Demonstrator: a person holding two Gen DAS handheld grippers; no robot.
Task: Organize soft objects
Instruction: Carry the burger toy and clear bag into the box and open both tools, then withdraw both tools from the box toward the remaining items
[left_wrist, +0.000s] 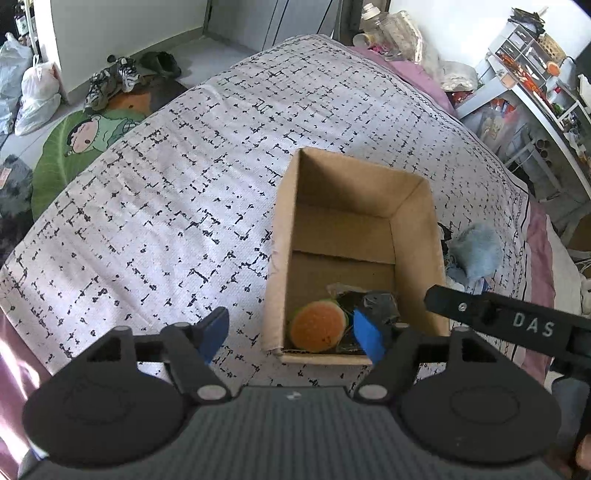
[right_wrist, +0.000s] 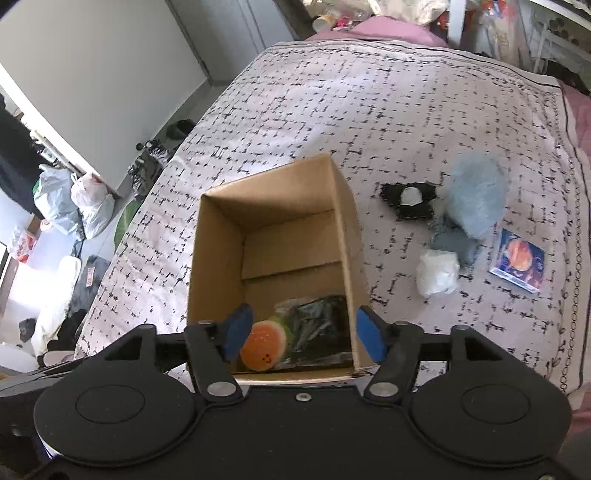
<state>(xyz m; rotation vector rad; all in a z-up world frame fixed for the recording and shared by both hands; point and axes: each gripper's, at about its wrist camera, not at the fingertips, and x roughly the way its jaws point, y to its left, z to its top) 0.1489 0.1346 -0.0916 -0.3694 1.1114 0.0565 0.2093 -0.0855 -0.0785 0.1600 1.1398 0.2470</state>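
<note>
two pairs of tongs, left tongs (left_wrist: 290, 332) and right tongs (right_wrist: 303, 338), hang over the cardboard box (right_wrist: 343, 236) on the bed (left_wrist: 166, 206), both wide apart and empty. box holds the orange plush (right_wrist: 263, 350) and a dark bundle (right_wrist: 317, 328), its identity unclear. blue plush (right_wrist: 474, 195) waits outside, partly cut off in left view.

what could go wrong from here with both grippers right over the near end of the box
The open left gripper straddles the near-left wall of the brown cardboard box, so closing or lifting could snag and tip it. The open right gripper straddles its near-right corner, with the same risk. The fluffy pale blue soft item, black-and-white fabric piece and crumpled white bag lie close to the box; dragging it could scatter them.
</note>
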